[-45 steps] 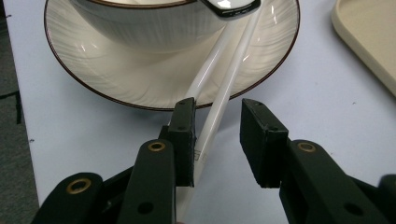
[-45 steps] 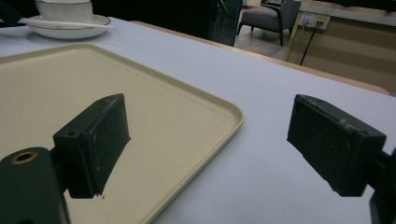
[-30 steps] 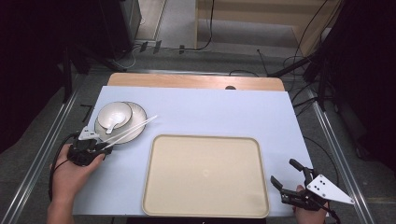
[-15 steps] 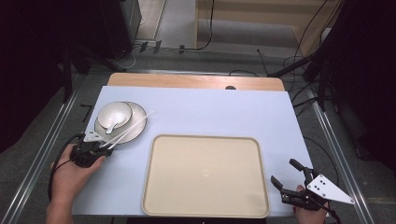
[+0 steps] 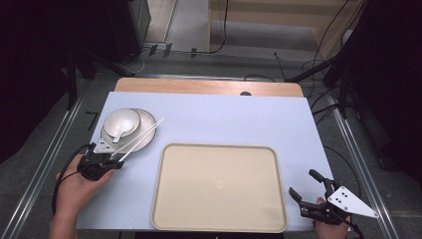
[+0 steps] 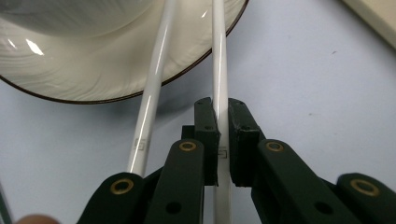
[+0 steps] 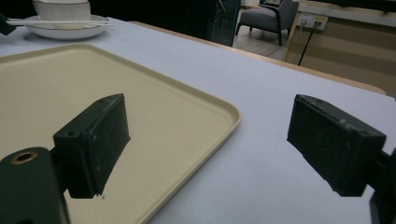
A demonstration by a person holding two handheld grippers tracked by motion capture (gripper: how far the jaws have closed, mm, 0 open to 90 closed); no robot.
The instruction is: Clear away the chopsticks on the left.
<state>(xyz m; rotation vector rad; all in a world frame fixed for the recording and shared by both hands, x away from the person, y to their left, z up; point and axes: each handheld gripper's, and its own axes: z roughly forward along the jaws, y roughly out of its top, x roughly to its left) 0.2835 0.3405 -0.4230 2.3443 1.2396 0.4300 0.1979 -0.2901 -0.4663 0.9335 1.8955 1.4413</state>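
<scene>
**White chopsticks, one pair, at the plate: one stick gripped**

White, glossy chopsticks, two in number, lie with their far ends propped on the rim of the plate and their near ends down toward the front left of the counter. In the left gripper view the right-hand stick runs straight between the fingers of the left gripper, whose pads have just been closing and now press it from both sides. The other stick lies free just beside it, outside the grip, slanting away across the plate edge.

Plate: cream, ribbed, dark-edged, at the left of the counter. On it sits a white bowl.

Tray: beige, rectangular, rounded corners, front centre of the counter, just right of the plate. Nothing lies in it.

Counter: pale blue sheet over a wooden top, a strip of wood showing at the far edge.

Left hand: at the front left corner, bearing the gripper low over the counter, pointed toward the plate.

Right gripper: at the front right corner, just off the tray's corner, well apart from the chopsticks. Its fingers stand wide, with nothing between them; the tray's corner and bare counter show through the gap.
</scene>
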